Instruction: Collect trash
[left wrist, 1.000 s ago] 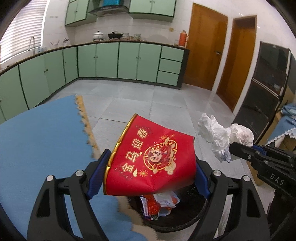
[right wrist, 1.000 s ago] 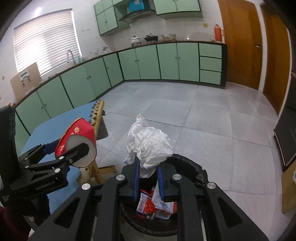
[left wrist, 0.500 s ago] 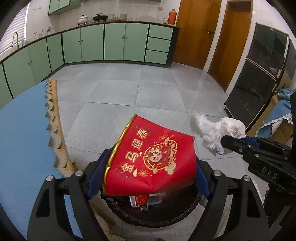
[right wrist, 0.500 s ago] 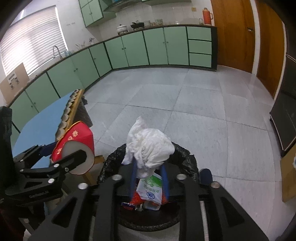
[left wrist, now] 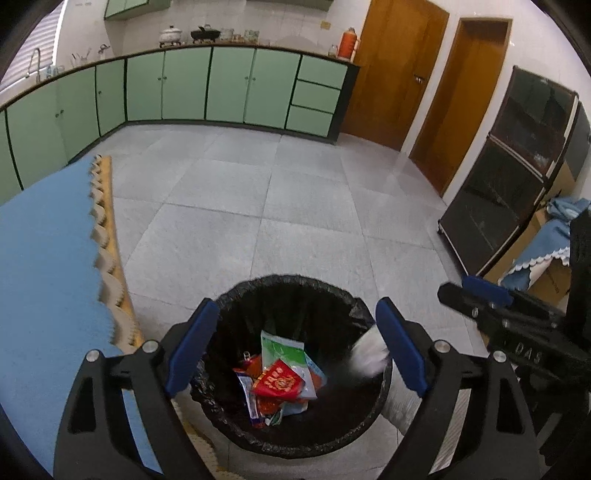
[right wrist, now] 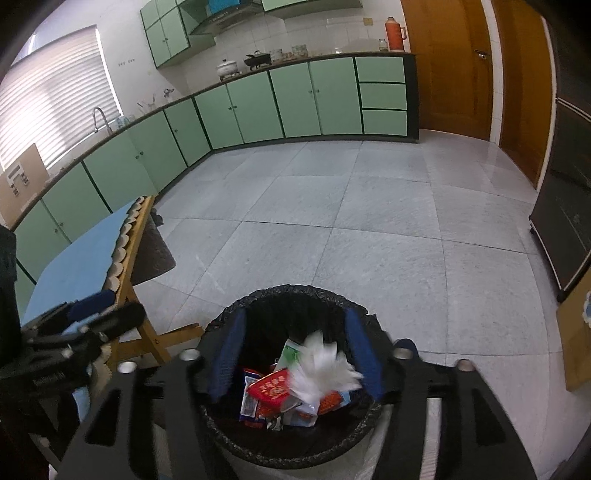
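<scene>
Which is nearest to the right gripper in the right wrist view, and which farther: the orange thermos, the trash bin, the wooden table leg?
1. Trash bin, directly below the opening right gripper.
2. Wooden table leg, to the left.
3. Orange thermos, on the far counter.

Legible text: "DAS", pale raised letters on the black body of the right gripper [left wrist: 524, 325], seen from the left wrist view. Gold characters and a round emblem on the red paper item [left wrist: 277, 383] in the bin [left wrist: 295, 284], too small to read. Other wrapper print illegible.
</scene>
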`<state>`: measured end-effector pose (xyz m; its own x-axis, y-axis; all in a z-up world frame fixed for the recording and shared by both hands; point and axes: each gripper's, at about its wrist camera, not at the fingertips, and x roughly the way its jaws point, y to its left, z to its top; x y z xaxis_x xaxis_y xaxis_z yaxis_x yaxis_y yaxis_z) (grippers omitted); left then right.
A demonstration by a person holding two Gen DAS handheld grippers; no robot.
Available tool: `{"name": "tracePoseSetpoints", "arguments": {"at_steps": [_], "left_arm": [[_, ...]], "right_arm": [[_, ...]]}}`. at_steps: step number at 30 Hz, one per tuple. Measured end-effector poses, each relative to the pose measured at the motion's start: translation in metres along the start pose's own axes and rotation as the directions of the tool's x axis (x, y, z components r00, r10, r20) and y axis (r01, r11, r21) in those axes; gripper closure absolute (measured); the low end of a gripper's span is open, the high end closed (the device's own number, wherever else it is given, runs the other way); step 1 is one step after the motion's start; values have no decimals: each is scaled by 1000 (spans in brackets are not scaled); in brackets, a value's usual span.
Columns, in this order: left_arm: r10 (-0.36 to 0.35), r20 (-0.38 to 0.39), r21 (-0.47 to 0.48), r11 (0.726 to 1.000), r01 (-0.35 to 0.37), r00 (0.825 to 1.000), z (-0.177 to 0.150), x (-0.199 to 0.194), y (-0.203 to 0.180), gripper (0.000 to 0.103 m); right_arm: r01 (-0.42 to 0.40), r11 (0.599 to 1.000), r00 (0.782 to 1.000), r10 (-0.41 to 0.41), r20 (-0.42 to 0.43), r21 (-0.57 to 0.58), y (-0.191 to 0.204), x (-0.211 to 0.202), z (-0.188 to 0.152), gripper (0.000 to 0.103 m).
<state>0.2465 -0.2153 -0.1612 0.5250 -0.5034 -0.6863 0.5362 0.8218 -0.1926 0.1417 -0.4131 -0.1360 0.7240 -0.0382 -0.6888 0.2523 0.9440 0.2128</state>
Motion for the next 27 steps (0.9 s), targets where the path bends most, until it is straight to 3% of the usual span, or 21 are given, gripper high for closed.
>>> {"name": "tracePoseSetpoints", "arguments": {"at_steps": [6, 9, 12, 17, 27], "left_arm": [[31, 48, 3, 1000, -31, 998, 6, -33, 6, 18], [62, 79, -2, 998, -62, 995, 9, -55, 8, 17], [88, 114, -9, 996, -88, 990, 12, -80, 10, 15], [151, 158, -19, 989, -150, 976, 15, -122, 10, 14], [208, 235, -49, 978, -202, 949, 12, -186, 11, 13]], "right_arm": [[-8, 1000, 999, 8, 31, -20, 12, -18, 6, 31], [-11, 999, 998, 14, 63, -39, 21, -35, 9, 15], [-16, 997, 996, 22, 86, -72, 35, -52, 13, 6], [-59, 990, 990, 75, 118, -128, 62, -82, 21, 6], [-136, 974, 973, 166, 162, -181, 104, -135, 27, 6]]}}
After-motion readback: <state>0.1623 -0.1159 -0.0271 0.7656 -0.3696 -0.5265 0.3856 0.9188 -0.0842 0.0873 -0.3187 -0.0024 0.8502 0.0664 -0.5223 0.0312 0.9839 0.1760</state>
